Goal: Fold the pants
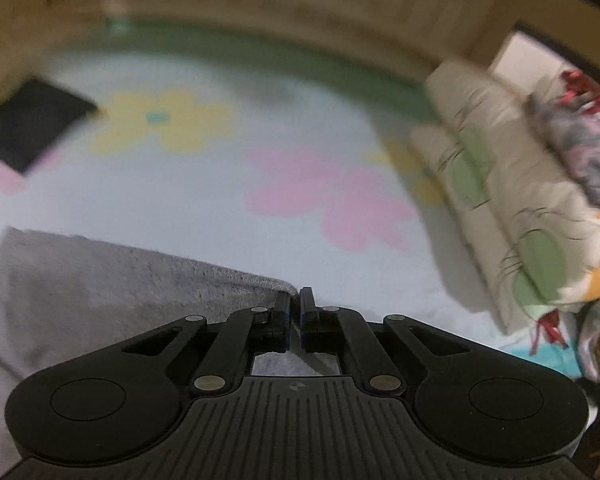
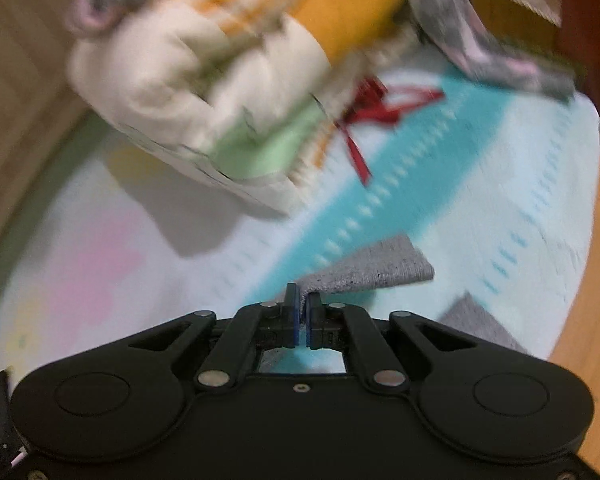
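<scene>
In the left wrist view, the left gripper [image 1: 295, 300] has its jaws drawn together on a corner of the grey pants [image 1: 100, 280], whose cloth spreads away to the left and sags over a pale bedsheet [image 1: 220, 200] printed with pink and yellow flowers. A folded quilt [image 1: 500, 184] lies along the right side, and a dark folded item [image 1: 28, 120] rests at the far left.

In the right wrist view, the right gripper [image 2: 302, 304] is likewise closed, pinching an edge of the grey pants [image 2: 372, 270]; a flap stands out to the right above a teal stripe [image 2: 380, 184] of the sheet, and another grey part lies lower right.

The knit looks soft, light and limp, so it will likely droop between the two holds. Gripping at corners or hems, as here, should keep the edge taut for a clean fold.
</scene>
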The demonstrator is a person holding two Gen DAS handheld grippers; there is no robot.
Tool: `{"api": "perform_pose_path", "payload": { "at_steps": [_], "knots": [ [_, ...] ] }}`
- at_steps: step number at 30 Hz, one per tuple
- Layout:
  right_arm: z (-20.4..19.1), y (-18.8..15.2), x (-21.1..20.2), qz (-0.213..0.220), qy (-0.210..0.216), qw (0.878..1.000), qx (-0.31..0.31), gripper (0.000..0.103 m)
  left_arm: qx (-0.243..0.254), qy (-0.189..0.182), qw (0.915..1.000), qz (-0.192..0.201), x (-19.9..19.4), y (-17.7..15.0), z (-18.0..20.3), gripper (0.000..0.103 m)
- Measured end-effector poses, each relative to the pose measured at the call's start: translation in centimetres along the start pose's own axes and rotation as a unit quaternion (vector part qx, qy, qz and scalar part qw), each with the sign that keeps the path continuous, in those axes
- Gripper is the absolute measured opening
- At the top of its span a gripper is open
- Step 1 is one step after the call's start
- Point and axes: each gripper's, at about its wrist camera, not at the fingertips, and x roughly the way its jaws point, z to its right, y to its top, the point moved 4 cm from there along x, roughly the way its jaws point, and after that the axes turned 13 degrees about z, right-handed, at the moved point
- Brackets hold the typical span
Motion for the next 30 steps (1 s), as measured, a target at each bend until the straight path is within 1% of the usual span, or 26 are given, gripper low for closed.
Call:
{"api": "perform_pose_path", "payload": {
  "at_steps": [2,4,6,8,10,12,14,17,19,21,23,24,26,27,28,29,30],
  "knots": [
    [-0.1,0.5,-2.0,0.016,0.026,1.0,-0.003,0.007,0.015,-0.007,0.9995,0.027,-3.8,-0.5,0.0,0.004],
    [0.2,0.7,-3.6,0.016,0.043,0.999,0.0,0.007,0.026,-0.016,0.9987,0.041,-7.3,-2.6,-0.4,0.004],
    [0.5,0.5,-4.5,0.011,0.048,0.999,-0.006,0.007,0.036,-0.024,0.9983,0.039,-9.0,-5.0,0.4,0.004],
    [1.5,-0.4,-4.9,0.0,0.037,0.999,-0.012,0.007,0.052,-0.022,0.9981,0.026,-10.6,-8.8,0.3,0.004],
    [2.8,-1.9,-4.8,-0.026,0.018,0.999,-0.022,0.007,0.065,-0.013,0.9978,0.005,-10.9,-12.6,0.1,0.004],
    [4.3,-3.8,-3.9,-0.068,-0.006,0.997,-0.034,0.007,0.086,-0.005,0.996,-0.025,-10.1,-16.2,-0.1,0.004],
    [5.8,-6.1,-2.2,-0.116,-0.038,0.991,-0.048,0.007,0.101,0.002,0.9934,-0.054,-8.8,-19.0,-0.3,0.004],
    [7.9,-8.4,-0.1,-0.171,-0.065,0.981,-0.058,0.007,0.12,0.014,0.9897,-0.076,-7.3,-21.0,-0.6,0.004],
    [8.7,-9.0,0.4,-0.182,-0.072,0.979,-0.053,0.007,0.114,0.014,0.9891,-0.093,-6.5,-21.9,-1.1,0.004],
    [9.0,-8.9,0.2,-0.181,-0.065,0.98,-0.051,0.007,0.108,0.011,0.9893,-0.098,-5.9,-22.0,-1.1,0.004],
    [8.6,-8.2,-0.4,-0.163,-0.05,0.984,-0.045,0.007,0.112,0.003,0.9896,-0.091,-6.2,-21.5,-0.9,0.004],
    [8.2,-7.8,-1.1,-0.145,-0.032,0.988,-0.043,0.007,0.119,-0.002,0.9893,-0.085,-6.2,-21.2,-0.5,0.004],
    [7.2,-6.3,-3.3,-0.09,0.015,0.995,-0.038,0.007,0.131,-0.006,0.9881,-0.079,-6.3,-20.9,-0.1,0.004],
    [7.0,-5.9,-4.4,-0.066,0.029,0.997,-0.036,0.007,0.136,-0.006,0.9873,-0.082,-6.0,-21.1,0.0,0.004],
    [7.1,-5.8,-5.1,-0.053,0.034,0.997,-0.036,0.007,0.14,-0.003,0.9865,-0.085,-5.7,-21.3,0.1,0.004],
    [7.3,-6.3,-5.1,-0.055,0.024,0.997,-0.039,0.007,0.141,0.0,0.9858,-0.092,-5.4,-21.5,0.1,0.004],
    [7.8,-7.1,-4.5,-0.077,0.0,0.996,-0.052,0.007,0.139,0.001,0.9854,-0.098,-5.1,-21.8,0.0,0.004]
  ]
}}
